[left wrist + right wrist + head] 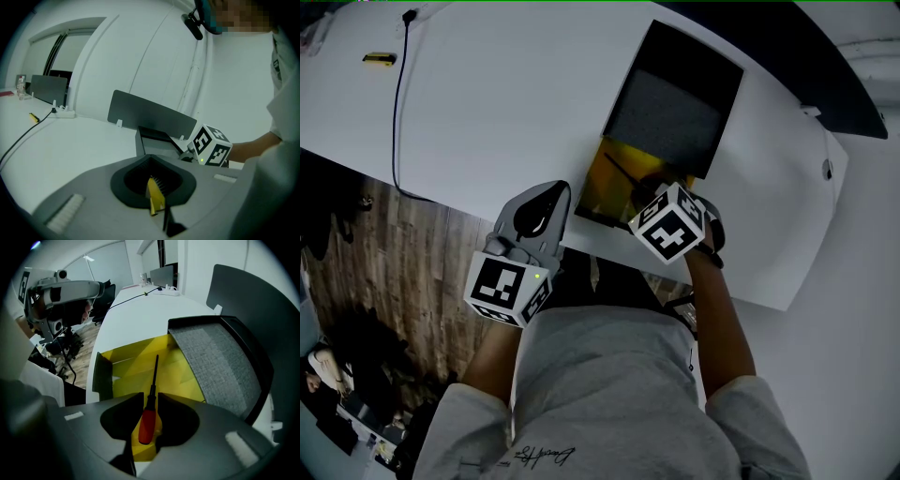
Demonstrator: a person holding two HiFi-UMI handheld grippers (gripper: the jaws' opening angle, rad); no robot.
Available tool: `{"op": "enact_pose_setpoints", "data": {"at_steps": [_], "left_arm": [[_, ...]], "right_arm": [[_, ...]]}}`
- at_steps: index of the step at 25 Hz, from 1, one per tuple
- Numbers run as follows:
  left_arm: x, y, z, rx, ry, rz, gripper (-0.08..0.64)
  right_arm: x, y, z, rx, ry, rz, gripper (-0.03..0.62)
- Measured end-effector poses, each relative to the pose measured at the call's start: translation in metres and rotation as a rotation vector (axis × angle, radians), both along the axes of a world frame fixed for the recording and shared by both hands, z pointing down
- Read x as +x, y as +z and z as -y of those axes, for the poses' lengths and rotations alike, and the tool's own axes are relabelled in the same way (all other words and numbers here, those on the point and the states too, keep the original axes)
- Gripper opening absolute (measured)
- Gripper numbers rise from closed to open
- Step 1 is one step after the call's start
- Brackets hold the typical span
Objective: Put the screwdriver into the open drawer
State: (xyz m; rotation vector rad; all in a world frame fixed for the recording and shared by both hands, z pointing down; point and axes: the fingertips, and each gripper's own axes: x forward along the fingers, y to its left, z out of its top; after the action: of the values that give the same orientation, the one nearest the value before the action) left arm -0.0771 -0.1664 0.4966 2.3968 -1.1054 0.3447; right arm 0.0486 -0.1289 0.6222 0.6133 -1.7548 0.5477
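Note:
A screwdriver (pixel 148 416) with a red handle and a black shaft lies in the yellow open drawer (pixel 126 364), its tip pointing away from me. My right gripper (pixel 151 397) hangs steeply over the drawer (pixel 592 192), open, with the handle between its fingertips and a gap on either side. In the head view its marker cube hides the jaws, and only the black shaft (pixel 619 173) shows. My left gripper (pixel 561 187) hovers at the table's near edge, left of the drawer, shut and empty. In its own view the left gripper's (pixel 150 159) tips meet.
The drawer slides out of a dark cabinet (pixel 675 103) with a grey fabric top on the white table (pixel 506 94). A black cable (pixel 396 112) and a small yellow object (pixel 380 59) lie far left. A dark panel (pixel 150 115) stands behind the cabinet. Wooden floor lies below the table edge.

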Motion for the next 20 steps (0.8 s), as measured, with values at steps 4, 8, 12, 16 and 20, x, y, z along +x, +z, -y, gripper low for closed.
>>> {"op": "enact_pose_setpoints", "data": {"at_steps": [4,8,12,16,20], "left_arm": [[0.004,-0.006,-0.003,0.014,0.006,0.006,0.000],[0.009,-0.014,-0.006,0.031,0.019,0.024,0.000],[0.018,-0.026,-0.010,0.050,0.034,0.027,0.000],[0.021,-0.037,-0.014,0.066,0.031,0.034,0.000],[0.026,-0.047,-0.020,0.074,0.040,0.039,0.000]], "right_arm": [[-0.001,-0.014,0.002,0.029,0.033,0.062,0.112],[0.001,-0.034,0.006,0.095,0.072,0.135,0.092],[0.010,-0.055,0.002,0.158,0.104,0.175,0.059],[0.014,-0.081,-0.002,0.219,0.144,0.227,0.014],[0.013,-0.107,-0.006,0.269,0.179,0.316,0.014]]}}
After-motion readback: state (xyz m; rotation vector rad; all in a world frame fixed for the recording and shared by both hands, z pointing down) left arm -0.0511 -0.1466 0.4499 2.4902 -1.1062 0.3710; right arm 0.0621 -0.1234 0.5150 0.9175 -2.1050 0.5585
